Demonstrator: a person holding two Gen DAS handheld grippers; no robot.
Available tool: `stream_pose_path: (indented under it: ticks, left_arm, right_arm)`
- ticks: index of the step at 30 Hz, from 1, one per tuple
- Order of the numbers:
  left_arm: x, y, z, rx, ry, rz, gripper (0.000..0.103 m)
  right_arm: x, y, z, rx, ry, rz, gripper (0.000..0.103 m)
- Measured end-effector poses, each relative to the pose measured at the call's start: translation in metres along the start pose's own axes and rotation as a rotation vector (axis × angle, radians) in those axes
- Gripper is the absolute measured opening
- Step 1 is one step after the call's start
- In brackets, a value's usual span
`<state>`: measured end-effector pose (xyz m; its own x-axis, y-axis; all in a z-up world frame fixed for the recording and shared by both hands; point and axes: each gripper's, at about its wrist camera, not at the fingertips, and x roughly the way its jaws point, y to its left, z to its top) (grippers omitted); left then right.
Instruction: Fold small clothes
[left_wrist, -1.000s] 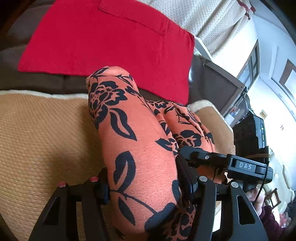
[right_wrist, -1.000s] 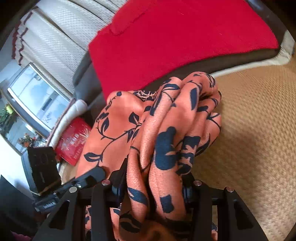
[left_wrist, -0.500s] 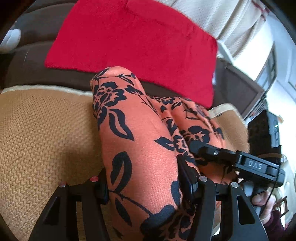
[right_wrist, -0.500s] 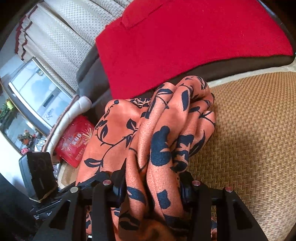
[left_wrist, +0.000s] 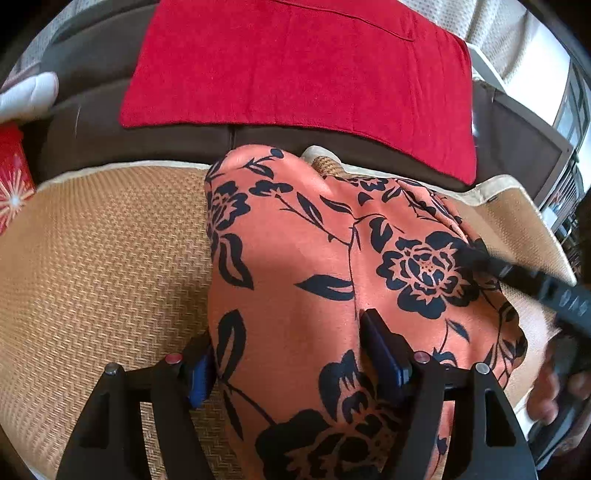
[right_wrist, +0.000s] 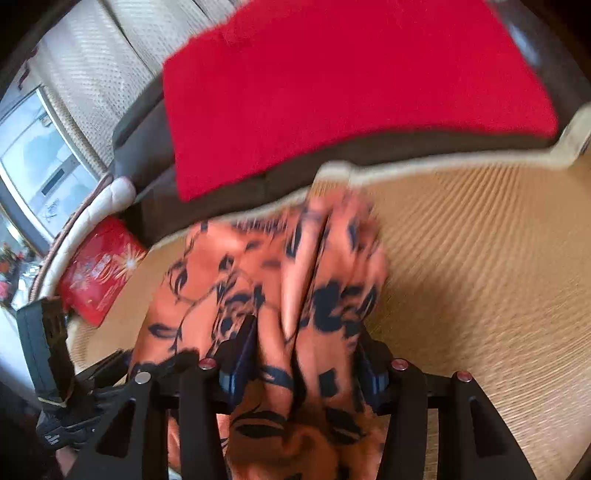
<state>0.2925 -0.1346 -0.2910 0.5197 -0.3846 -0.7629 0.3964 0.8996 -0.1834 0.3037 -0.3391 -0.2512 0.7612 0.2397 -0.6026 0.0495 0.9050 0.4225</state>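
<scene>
An orange garment with black flowers (left_wrist: 295, 266) lies bunched on a woven tan mat (left_wrist: 92, 258). My left gripper (left_wrist: 286, 332) straddles its near fold. The jaws are opening: cloth fills the gap, and the blue inner faces of the pads (left_wrist: 197, 380) show beside it. My right gripper (right_wrist: 304, 328) holds a thick bunch of the same garment (right_wrist: 332, 280) between its pads; its jaws are starting to open, and this view is blurred. The right gripper (left_wrist: 535, 288) crosses the cloth at the right of the left wrist view, with a person's hand (left_wrist: 546, 391) behind it.
A red cloth (left_wrist: 295, 66) hangs over the brown sofa back (left_wrist: 166, 136) beyond the mat. A red box (right_wrist: 99, 269) lies off the mat's left end, near a white cushion (right_wrist: 110, 192). The mat (right_wrist: 480, 277) stretches bare to the right of the garment.
Both grippers have tipped downward and the garment has sunk onto the mat and spread wider. The left jaws stand further apart. The right wrist view has become blurred.
</scene>
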Motion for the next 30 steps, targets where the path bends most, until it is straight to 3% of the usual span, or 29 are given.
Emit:
stream_pose_path:
  ticks: [3,6,8,12,14,16,21,26,30]
  left_arm:
    - [-0.001,-0.003,0.000,0.013,-0.006,0.016,0.074]
    - [0.000,-0.009,0.000,0.026,-0.010,0.030,0.075]
    - [-0.003,-0.012,-0.002,0.029,-0.012,0.034,0.075]
    - [-0.004,-0.017,-0.004,0.044,-0.018,0.069,0.078]
    - [-0.007,-0.018,-0.005,0.061,-0.033,0.091,0.078]
    - [-0.017,-0.023,-0.007,0.081,-0.066,0.133,0.078]
    - [-0.064,-0.041,-0.022,0.172,-0.167,0.310,0.081]
    - [-0.134,-0.057,-0.041,0.191,-0.287,0.464,0.096]
    - [-0.184,-0.067,-0.047,0.194,-0.341,0.468,0.098]
  right_arm:
    - [-0.025,0.008,0.005,-0.052,-0.143,-0.068,0.053]
    - [-0.034,0.021,0.007,-0.090,-0.191,0.027,0.053]
    - [-0.022,0.033,0.007,-0.109,-0.154,0.068,0.053]
    - [0.043,0.028,0.000,-0.049,0.132,0.059,0.052]
    - [0.046,0.026,0.000,-0.023,0.131,0.058,0.048]
    - [0.030,0.031,0.002,-0.037,0.079,0.054,0.049]
    - [-0.034,0.047,-0.016,-0.085,-0.089,-0.064,0.054]
    - [-0.104,0.066,-0.038,-0.126,-0.189,-0.143,0.067]
    - [-0.145,0.079,-0.050,-0.164,-0.197,-0.185,0.068]
